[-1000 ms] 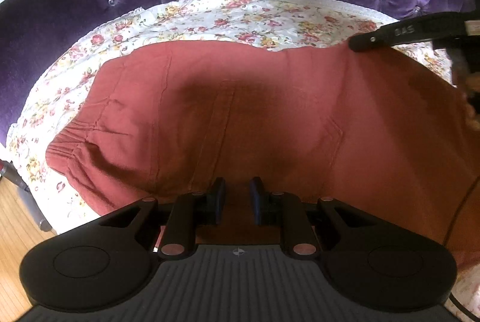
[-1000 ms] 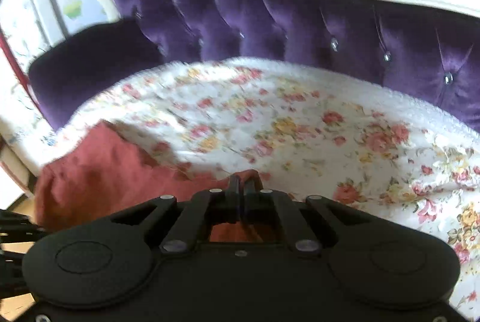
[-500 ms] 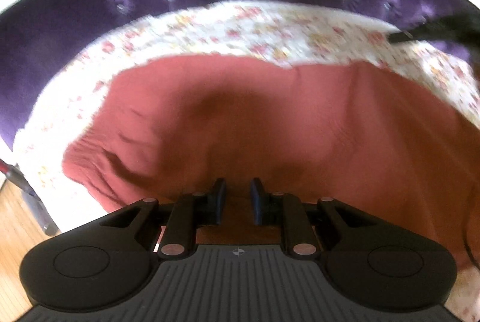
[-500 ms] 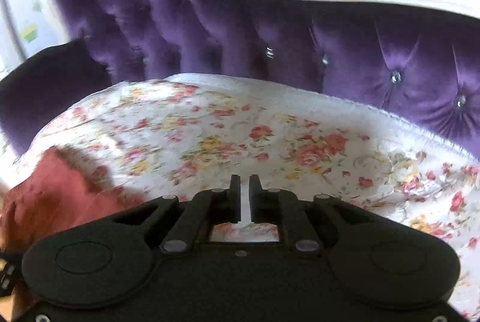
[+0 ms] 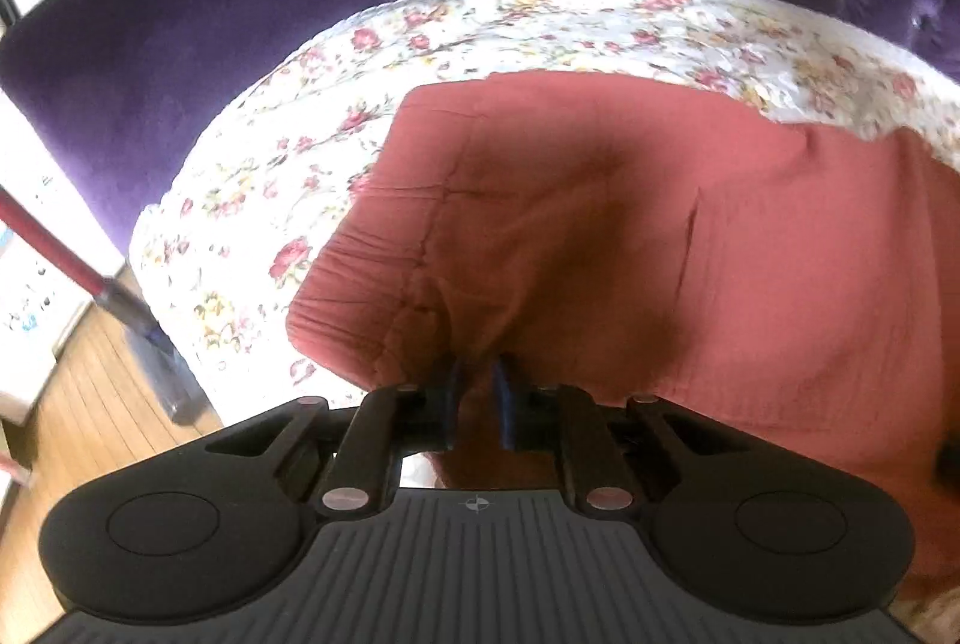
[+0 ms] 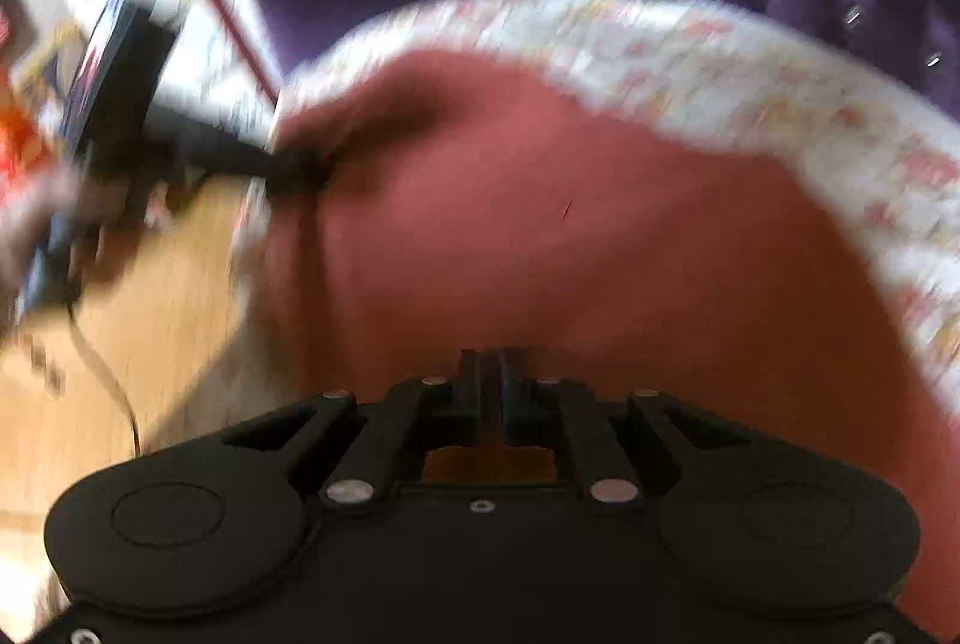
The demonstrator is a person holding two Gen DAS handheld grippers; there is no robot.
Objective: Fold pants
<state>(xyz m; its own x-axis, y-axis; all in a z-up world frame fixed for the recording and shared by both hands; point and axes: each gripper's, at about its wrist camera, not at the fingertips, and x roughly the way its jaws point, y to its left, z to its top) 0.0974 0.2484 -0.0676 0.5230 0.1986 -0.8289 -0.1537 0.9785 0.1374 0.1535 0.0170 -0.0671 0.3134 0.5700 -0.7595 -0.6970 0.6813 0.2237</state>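
left tool (image 5: 477,392) closing on red pants (image 5: 600,224) waist edge, fabric between jaws; right tool (image 6: 492,392) slightly open, empty.

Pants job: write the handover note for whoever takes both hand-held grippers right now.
Left hand-held gripper: jaws closing on a fold of the rust-red pants near the waistband end.
Right hand-held gripper: narrow gap, over the pants; that view is blurred, so a grip cannot be confirmed.
Pants lie on the floral seat cover of the purple sofa.
Done: pants laid out, left edge picked up.
Left: the folds themselves.
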